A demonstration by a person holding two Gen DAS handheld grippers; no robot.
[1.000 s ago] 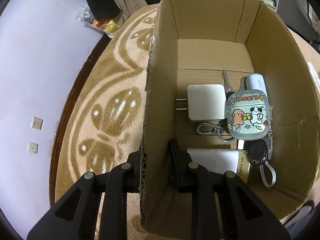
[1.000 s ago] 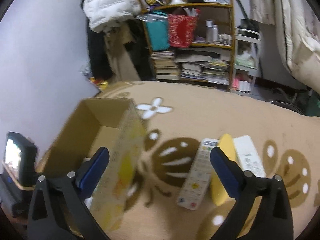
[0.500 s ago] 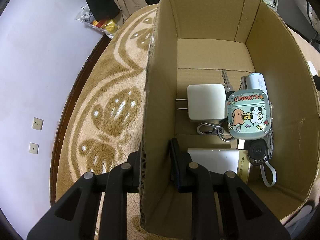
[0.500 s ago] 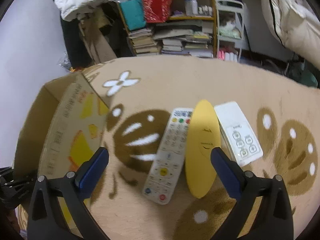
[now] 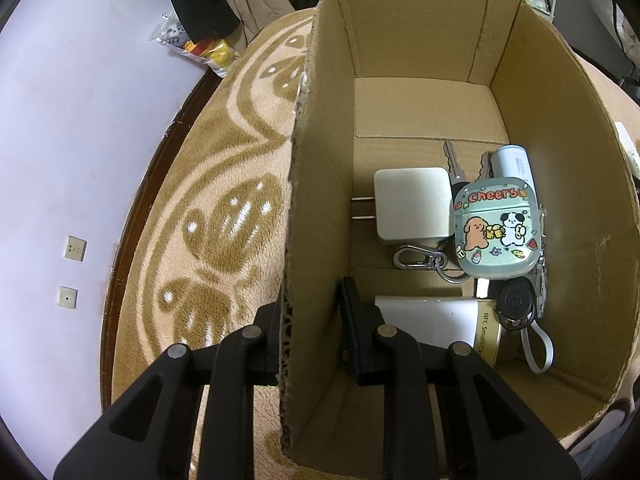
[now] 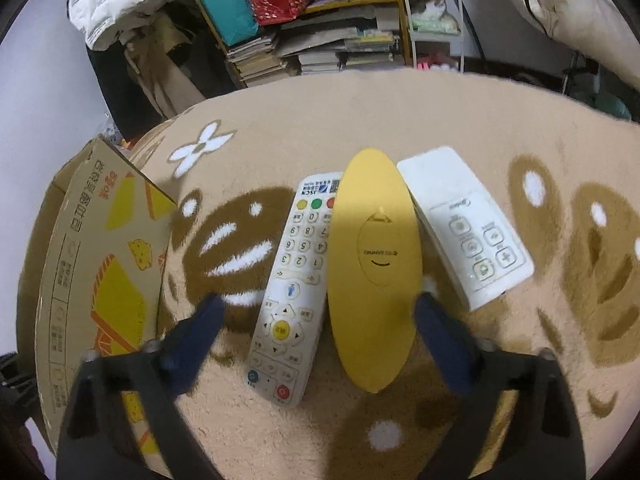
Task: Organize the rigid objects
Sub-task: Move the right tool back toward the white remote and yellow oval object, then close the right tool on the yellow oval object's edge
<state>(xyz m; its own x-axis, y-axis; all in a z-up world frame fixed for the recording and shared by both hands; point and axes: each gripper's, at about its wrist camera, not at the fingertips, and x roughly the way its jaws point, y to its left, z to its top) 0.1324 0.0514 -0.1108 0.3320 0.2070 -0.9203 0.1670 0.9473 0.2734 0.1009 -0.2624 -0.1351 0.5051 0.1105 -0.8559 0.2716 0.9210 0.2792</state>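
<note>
Directly ahead of the right gripper (image 6: 316,320) and slightly below it, three long objects are seen lying side by side on the patterned rug (image 6: 480,128): a white remote with coloured buttons (image 6: 294,292), a yellow oval remote (image 6: 374,264) and a white flat remote (image 6: 466,226). The right gripper is spread wide, nothing being held, and its two blue pads bracket the near end of the yellow oval remote, with the buttoned remote's lower half also lying inside the gap. The long axis of the yellow oval remote runs away from the gripper, nearly along the camera's forward line, so its narrow width is presented across the opening; its near tip points back between the fingers and its far tip toward the bookshelf (image 6: 320,20). It partly overlaps the buttoned remote on its left edge, while the flat remote sits just beside it on the right, angled a little outward. The cardboard box (image 5: 420,60) stands to the left of this group, and it is the left gripper (image 5: 312,332) that is clenched on the box's near side wall, one finger outside and one inside. Inside the box a white charger (image 5: 412,204), a cartoon-printed earbud case (image 5: 496,232) and keys (image 5: 452,160) are already gathered. The right gripper is judged the nearer, and the only free one, for the yellow remote
</note>
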